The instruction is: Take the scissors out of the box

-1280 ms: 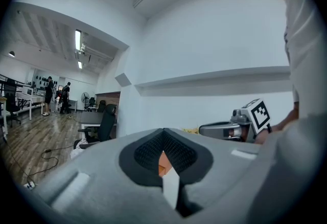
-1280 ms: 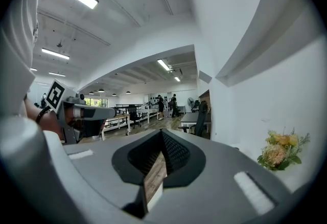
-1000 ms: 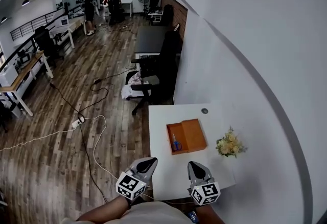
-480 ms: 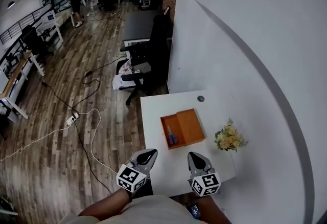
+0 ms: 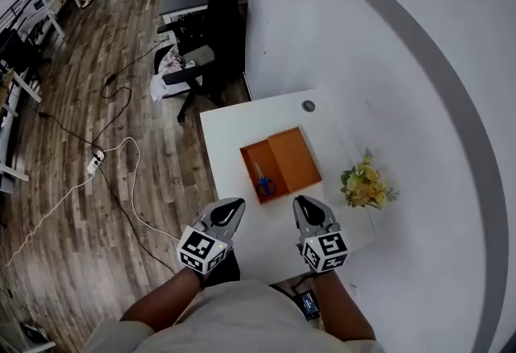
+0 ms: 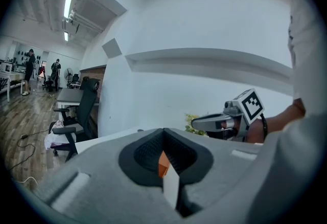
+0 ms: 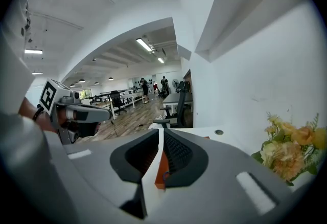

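Observation:
An open orange box [image 5: 290, 158] lies on the white table [image 5: 230, 122]. Blue-handled scissors [image 5: 263, 180] rest in its left half. Both grippers hover over the table's near edge, short of the box. My left gripper [image 5: 236, 205] sits to the box's near left, its tips together and nothing held [image 6: 163, 131]; a sliver of the orange box [image 6: 162, 162] shows below the tips. My right gripper [image 5: 300, 201] is at the box's near right. Its jaws are opening, with a thin slit between them [image 7: 159, 132] and nothing inside; the orange box [image 7: 161, 172] shows through.
A bunch of yellow flowers [image 5: 367, 186] stands at the table's right edge by the white wall. A cable hole [image 5: 308, 105] marks the far side. A black office chair [image 5: 201, 45] stands beyond the table; cables and a power strip [image 5: 95, 162] lie on the wooden floor.
Both grippers have moved forward and down toward the table. The box and scissors now lie closer in front of them. The head view has tipped further down.

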A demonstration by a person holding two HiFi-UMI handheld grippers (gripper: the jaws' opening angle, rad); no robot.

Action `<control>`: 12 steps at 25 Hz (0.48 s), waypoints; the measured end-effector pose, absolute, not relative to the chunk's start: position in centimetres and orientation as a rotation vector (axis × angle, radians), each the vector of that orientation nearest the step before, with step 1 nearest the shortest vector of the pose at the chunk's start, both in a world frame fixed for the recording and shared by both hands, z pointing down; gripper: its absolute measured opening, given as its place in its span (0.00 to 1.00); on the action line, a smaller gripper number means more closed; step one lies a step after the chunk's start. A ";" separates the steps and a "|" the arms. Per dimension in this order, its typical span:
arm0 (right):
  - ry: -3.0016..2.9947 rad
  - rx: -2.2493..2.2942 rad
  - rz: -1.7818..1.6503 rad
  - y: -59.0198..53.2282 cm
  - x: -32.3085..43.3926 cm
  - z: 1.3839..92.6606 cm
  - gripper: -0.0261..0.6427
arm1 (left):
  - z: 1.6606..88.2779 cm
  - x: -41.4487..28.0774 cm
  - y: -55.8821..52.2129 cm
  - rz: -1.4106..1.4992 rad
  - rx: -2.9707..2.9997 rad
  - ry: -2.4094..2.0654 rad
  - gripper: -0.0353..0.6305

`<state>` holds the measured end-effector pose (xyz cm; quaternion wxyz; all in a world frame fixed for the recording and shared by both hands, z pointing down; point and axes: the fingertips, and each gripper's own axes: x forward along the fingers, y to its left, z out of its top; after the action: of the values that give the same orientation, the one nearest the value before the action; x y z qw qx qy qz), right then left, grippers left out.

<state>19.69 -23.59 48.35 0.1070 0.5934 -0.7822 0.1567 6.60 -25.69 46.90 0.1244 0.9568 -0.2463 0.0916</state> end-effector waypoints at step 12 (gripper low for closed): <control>-2.101 1.591 0.699 -30.3 19.5 58.4 0.17 | 53.4 8.2 -31.8 0.369 2.705 -0.570 0.06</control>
<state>19.54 -30.27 58.40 0.2061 0.5709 -0.7541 0.2509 8.18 -31.83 53.44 0.1753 0.9549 -0.2012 0.1303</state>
